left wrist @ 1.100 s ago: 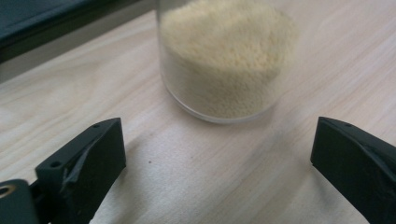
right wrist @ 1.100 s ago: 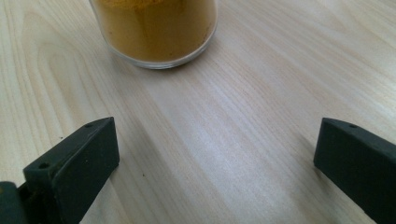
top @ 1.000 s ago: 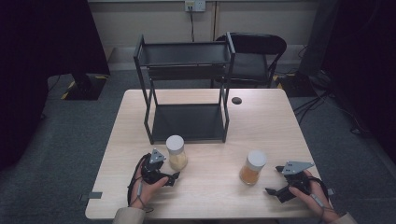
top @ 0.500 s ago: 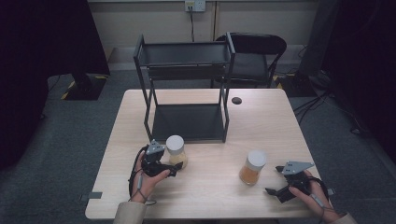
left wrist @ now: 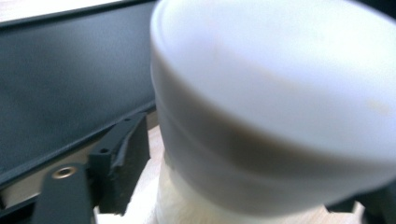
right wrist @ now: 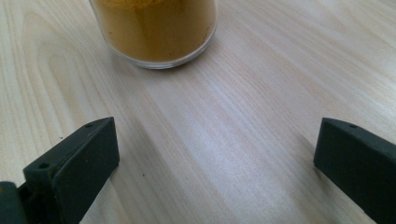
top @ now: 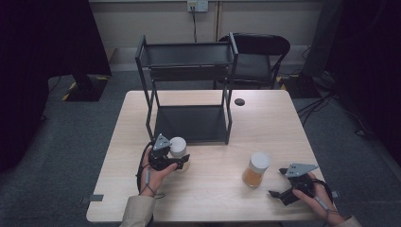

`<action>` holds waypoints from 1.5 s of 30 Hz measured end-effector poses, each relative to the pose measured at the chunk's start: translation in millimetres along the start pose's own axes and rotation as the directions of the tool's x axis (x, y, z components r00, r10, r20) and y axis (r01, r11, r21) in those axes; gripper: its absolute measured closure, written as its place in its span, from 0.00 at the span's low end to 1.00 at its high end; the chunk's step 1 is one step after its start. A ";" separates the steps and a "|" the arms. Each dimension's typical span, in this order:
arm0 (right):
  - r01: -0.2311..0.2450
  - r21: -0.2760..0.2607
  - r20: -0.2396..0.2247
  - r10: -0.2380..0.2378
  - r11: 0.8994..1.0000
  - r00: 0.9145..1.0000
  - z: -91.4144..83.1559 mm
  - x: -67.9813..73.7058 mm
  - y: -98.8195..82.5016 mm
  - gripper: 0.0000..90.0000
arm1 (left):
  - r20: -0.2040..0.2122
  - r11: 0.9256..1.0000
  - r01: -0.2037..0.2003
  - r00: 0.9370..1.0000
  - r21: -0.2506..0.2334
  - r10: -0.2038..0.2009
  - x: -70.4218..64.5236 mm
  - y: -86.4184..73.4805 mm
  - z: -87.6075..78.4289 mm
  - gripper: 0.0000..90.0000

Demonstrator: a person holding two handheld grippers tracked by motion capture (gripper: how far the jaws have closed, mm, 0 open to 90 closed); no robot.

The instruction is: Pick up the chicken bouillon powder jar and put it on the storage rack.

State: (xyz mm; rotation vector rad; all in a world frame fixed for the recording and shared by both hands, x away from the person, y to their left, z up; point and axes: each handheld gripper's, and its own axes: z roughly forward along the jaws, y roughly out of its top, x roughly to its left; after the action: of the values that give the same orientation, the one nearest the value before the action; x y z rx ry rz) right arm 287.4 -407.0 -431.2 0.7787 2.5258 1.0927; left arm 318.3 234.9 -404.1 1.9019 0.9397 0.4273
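A jar with a white lid (top: pixel 178 145) and pale contents stands on the table (top: pixel 283 127), just in front of the black two-tier rack (top: pixel 189 56). My left gripper (top: pixel 176 158) straddles it with a jaw on each side, shut on its body. The left gripper view has the jar's lid (left wrist: pixel 280 93) looming close, with one jaw beside it. A second white-lidded jar of orange powder (top: pixel 255 170) stands to the right. My right gripper (top: pixel 279 183) rests open on the table a short way right of it; in the right gripper view the orange jar (right wrist: pixel 154 32) sits beyond the spread jaws.
The rack's lower shelf (top: pixel 189 124) lies directly behind the left jar. A small black disc (top: pixel 239 101) lies on the table right of the rack. A black chair (top: pixel 257 56) stands behind the table. Bare wood stretches between the two jars.
My left gripper has moved forward from behind the white-lidded jar until its jaws sit around it. The right gripper and the orange jar have stayed put.
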 end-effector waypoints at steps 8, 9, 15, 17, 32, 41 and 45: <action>-0.002 -0.001 0.000 0.002 1.000 1.000 0.0 0.1 -0.1 0.00 | -0.007 0.998 -0.056 0.998 0.021 0.056 -3.4 9.9 1.4 0.37; -0.001 0.000 0.000 0.001 1.000 1.000 0.0 0.0 0.0 0.00 | -0.011 0.998 -0.054 0.998 0.022 0.055 -3.8 10.4 1.4 0.37; -0.001 0.000 0.000 0.001 1.000 1.000 0.0 0.0 0.0 0.00 | -0.040 0.998 -0.030 0.999 0.046 0.031 -3.9 19.5 -0.8 0.38; -0.001 0.000 0.000 0.001 1.000 1.000 0.0 0.0 0.0 0.00 | -0.037 0.998 -0.027 0.999 0.049 0.029 -0.8 23.3 -2.0 0.38; -0.001 0.000 0.000 0.001 1.000 1.000 0.0 0.0 -0.1 0.00 | -0.023 0.997 -0.030 0.999 0.077 0.032 11.9 61.1 -5.2 0.38; -0.001 -0.001 0.000 0.001 1.000 1.000 0.0 0.0 -0.1 0.00 | -0.014 0.996 -0.048 0.999 0.081 0.049 17.8 91.2 -11.8 0.38; -0.001 -0.001 0.000 0.001 1.000 1.000 0.0 0.0 -0.1 0.00 | -0.003 0.996 -0.052 0.999 0.072 0.052 20.4 104.3 -14.7 0.38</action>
State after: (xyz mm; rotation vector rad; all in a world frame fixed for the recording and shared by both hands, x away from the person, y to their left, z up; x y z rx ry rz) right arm 287.4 -407.0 -431.3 0.7804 2.5252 1.0937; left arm 367.1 231.5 -308.6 1.9949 0.9217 0.4343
